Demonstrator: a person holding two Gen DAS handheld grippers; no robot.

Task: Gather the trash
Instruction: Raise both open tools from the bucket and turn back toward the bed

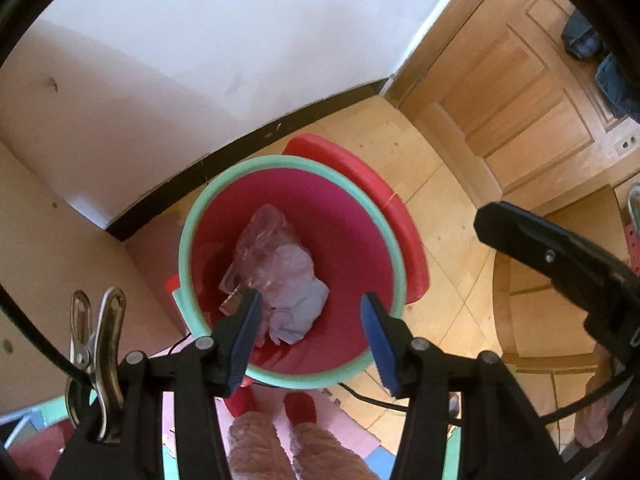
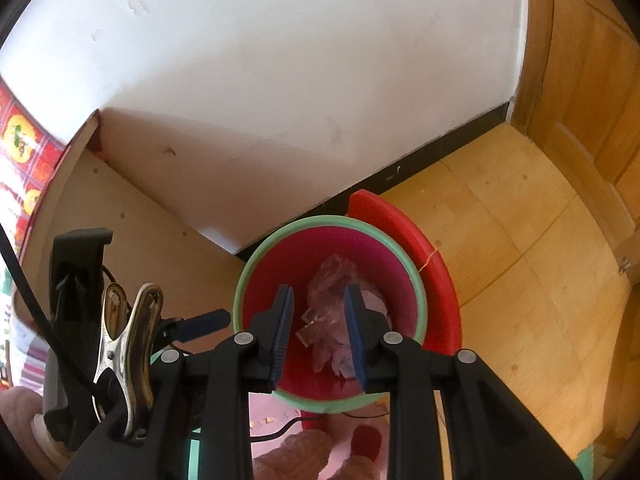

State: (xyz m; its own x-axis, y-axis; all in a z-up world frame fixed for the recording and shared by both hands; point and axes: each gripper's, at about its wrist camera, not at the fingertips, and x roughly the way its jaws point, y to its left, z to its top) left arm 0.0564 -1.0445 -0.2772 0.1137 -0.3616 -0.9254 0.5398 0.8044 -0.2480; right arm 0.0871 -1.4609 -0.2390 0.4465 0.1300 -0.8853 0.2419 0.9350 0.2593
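I hold both claws over the bin (image 1: 224,200) by the wall. My left claw (image 1: 310,344) and right claw (image 2: 318,336) gape, empty. The trash (image 1: 280,272) lies inside the bin.

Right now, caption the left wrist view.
Open left gripper above green-rimmed red plastic bin holding crumpled clear plastic trash.

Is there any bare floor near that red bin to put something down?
Yes: the wooden floor right of the bin, toward the door, is bare. Left, a wooden panel crowds it; a cable trails at its base.
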